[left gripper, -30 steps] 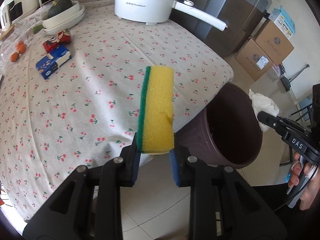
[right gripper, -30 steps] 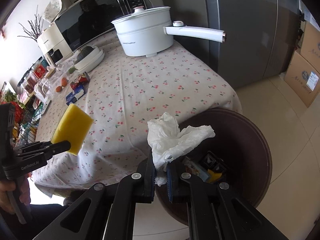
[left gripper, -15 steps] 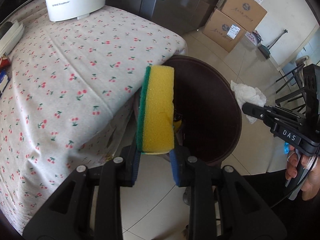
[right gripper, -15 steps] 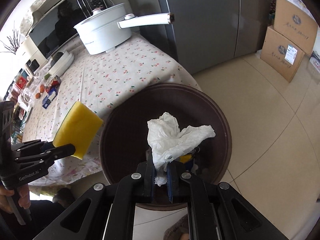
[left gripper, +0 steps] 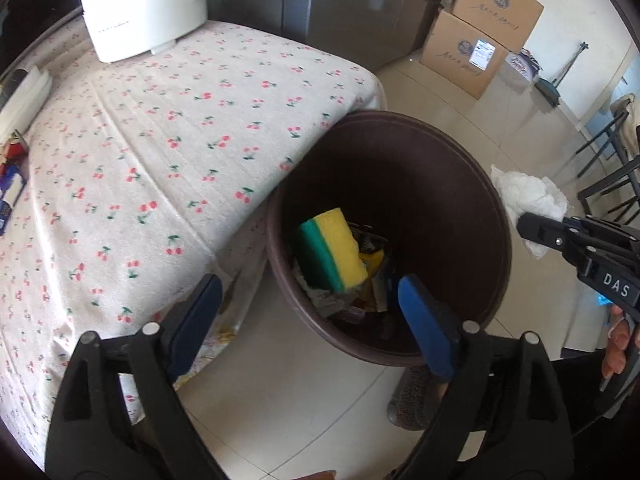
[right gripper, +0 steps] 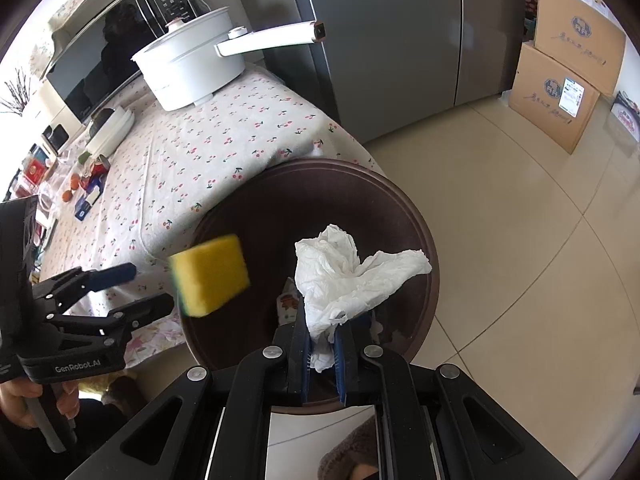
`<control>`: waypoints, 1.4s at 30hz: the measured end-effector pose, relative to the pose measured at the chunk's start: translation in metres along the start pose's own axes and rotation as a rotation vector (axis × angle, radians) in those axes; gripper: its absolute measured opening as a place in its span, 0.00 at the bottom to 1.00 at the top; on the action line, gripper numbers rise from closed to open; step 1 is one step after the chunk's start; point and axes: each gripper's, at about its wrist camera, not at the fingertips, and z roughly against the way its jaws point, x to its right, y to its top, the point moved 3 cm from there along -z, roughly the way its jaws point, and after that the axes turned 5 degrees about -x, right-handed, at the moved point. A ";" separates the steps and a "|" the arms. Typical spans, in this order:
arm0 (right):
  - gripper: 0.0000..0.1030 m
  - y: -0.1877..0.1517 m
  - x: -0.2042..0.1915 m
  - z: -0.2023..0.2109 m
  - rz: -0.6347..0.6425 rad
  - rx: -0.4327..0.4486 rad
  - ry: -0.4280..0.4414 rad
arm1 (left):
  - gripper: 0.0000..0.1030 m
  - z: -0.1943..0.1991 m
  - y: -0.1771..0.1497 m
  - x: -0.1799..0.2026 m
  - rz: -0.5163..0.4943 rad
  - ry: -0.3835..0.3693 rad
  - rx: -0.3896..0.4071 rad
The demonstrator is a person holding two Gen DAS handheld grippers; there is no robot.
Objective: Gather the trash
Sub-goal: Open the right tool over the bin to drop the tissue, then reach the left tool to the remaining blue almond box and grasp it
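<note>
A dark brown trash bin stands on the floor at the table's corner, with several wrappers at its bottom. A yellow and green sponge is loose in the bin's mouth, falling; in the right wrist view the sponge is blurred over the bin's rim. My left gripper is open and empty just above the bin's near rim; it also shows in the right wrist view. My right gripper is shut on a crumpled white tissue above the bin. The tissue also shows in the left wrist view.
The table with a cherry-print cloth carries a white pot with a long handle, plates and snack packets. A grey fridge and cardboard boxes stand behind. The floor is pale tile.
My left gripper moved over the bin, opened and let go of the sponge, which is dropping into the bin. My right gripper stays over the bin, still gripping the tissue.
</note>
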 end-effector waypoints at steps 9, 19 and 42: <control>0.13 0.001 -0.010 -0.004 0.014 -0.010 0.003 | 0.88 0.009 -0.002 -0.018 0.033 0.023 0.006; 0.80 0.007 -0.006 0.002 -0.091 0.013 0.035 | 0.88 0.021 -0.013 -0.048 0.116 0.024 0.007; 0.98 0.049 -0.117 0.021 0.086 0.082 -0.001 | 0.99 0.093 -0.036 -0.154 0.357 0.041 0.113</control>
